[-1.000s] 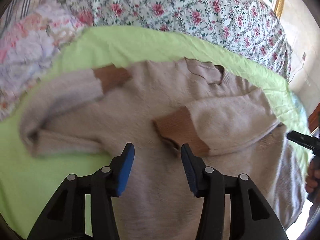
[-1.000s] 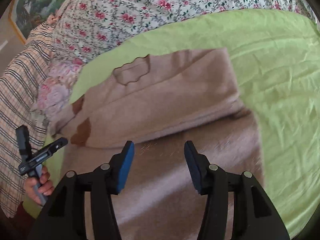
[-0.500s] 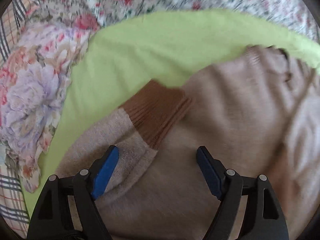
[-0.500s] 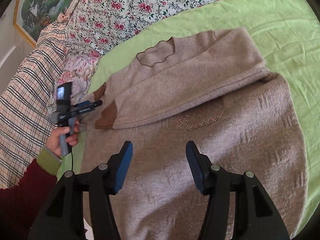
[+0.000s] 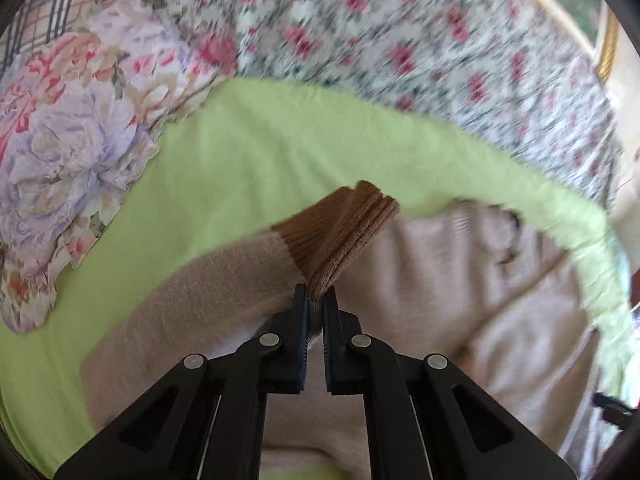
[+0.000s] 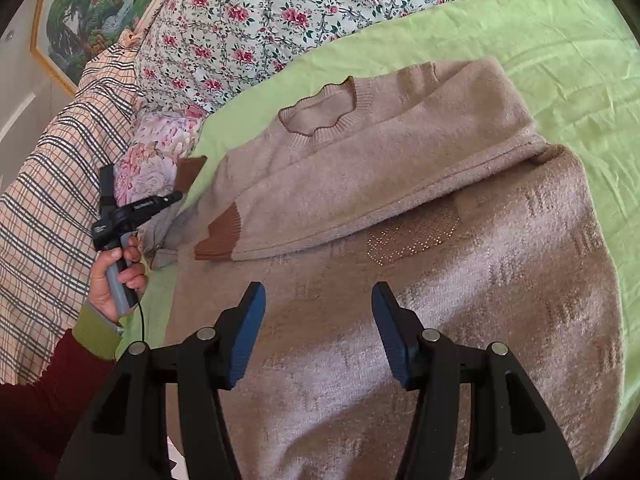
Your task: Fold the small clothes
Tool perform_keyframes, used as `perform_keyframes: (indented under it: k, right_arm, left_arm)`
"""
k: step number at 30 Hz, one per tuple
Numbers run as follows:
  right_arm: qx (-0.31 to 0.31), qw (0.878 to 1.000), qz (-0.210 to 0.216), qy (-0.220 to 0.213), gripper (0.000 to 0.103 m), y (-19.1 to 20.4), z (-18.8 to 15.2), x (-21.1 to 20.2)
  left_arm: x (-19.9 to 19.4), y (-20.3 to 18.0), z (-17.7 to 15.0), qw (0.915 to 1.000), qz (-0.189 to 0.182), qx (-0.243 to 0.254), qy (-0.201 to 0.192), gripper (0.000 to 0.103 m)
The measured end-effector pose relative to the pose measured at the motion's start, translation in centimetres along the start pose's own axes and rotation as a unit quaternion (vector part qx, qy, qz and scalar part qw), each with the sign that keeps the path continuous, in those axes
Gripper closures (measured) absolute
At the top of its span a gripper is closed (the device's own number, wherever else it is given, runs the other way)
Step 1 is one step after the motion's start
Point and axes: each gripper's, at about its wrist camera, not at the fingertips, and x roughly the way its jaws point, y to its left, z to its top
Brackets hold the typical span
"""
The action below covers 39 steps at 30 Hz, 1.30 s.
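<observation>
Left gripper [image 5: 315,300] jaws had just been closing, clamped on sweater [image 6: 440,280] cuff [image 5: 344,228], frame centre. Right gripper [image 6: 318,328] was held open above sweater, nothing gripped.

A lime-green sheet [image 6: 552,52] covers the bed, its far edge meeting a white spread printed with small red roses [image 6: 280,8]. A pillow with large lilac and pink blooms [image 5: 72,132] lies at the sheet's far left corner, against a plaid cloth [image 6: 48,216]. A gilt-framed landscape painting [image 6: 84,12] hangs on the wall beyond.
</observation>
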Motion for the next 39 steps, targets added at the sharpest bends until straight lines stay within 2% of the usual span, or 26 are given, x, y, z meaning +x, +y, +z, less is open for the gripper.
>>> perform_keyframes:
  k: [6, 11, 15, 20, 22, 24, 26, 30, 32, 36, 39]
  right_arm:
    - [0.016, 1.0, 0.001, -0.013, 0.046, -1.1, -0.1, -0.9]
    - [0.043, 0.999, -0.006, -0.033, 0.046, -3.0, 0.1, -2.1]
    - [0.065, 0.997, -0.017, -0.044, 0.046, -5.1, 0.4, -2.8]
    - [0.082, 0.995, -0.025, -0.058, 0.046, -6.6, 1.4, -3.2]
    - [0.087, 0.994, -0.026, -0.063, 0.046, -6.7, 2.0, -3.0]
    - [0.087, 0.994, -0.024, -0.062, 0.046, -6.7, 2.5, -2.6]
    - [0.083, 0.994, -0.023, -0.059, 0.046, -6.4, 3.3, -1.8]
    - [0.088, 0.994, -0.015, -0.064, 0.045, -6.4, 5.2, -0.4]
    - [0.09, 0.994, -0.012, -0.062, 0.04, -6.4, 6.3, 0.7]
    - [0.074, 0.996, -0.028, -0.044, 0.039, -6.2, 8.2, 3.3]
    - [0.061, 0.997, -0.046, -0.008, 0.038, -6.0, 9.2, 6.1]
  left_arm:
    - [-4.0, -8.2, -0.7, 0.9954, -0.085, 0.021, -0.039, 0.099]
    - [-3.3, -17.7, -2.5, 0.9826, -0.173, 0.061, -0.029, 0.099]
    - [-0.4, -23.9, -5.1, 0.9766, -0.192, 0.097, 0.003, 0.099]
    - [4.8, -27.1, -7.7, 0.9733, -0.181, 0.129, 0.055, 0.097]
    - [5.7, -27.1, -8.7, 0.9733, -0.171, 0.134, 0.074, 0.09]
    - [5.3, -26.5, -9.5, 0.9732, -0.17, 0.135, 0.076, 0.07]
    - [4.2, -25.2, -10.0, 0.9756, -0.161, 0.132, 0.07, 0.057]
    - [0.7, -21.2, -10.9, 0.981, -0.142, 0.12, 0.054, 0.055]
    - [-1.1, -18.0, -11.5, 0.9869, -0.113, 0.107, 0.044, 0.055]
    - [-3.3, -10.1, -12.1, 0.9974, -0.044, 0.041, 0.039, 0.055]
    - [-3.5, -5.4, -12.0, 0.9992, -0.007, -0.013, 0.037, 0.055]
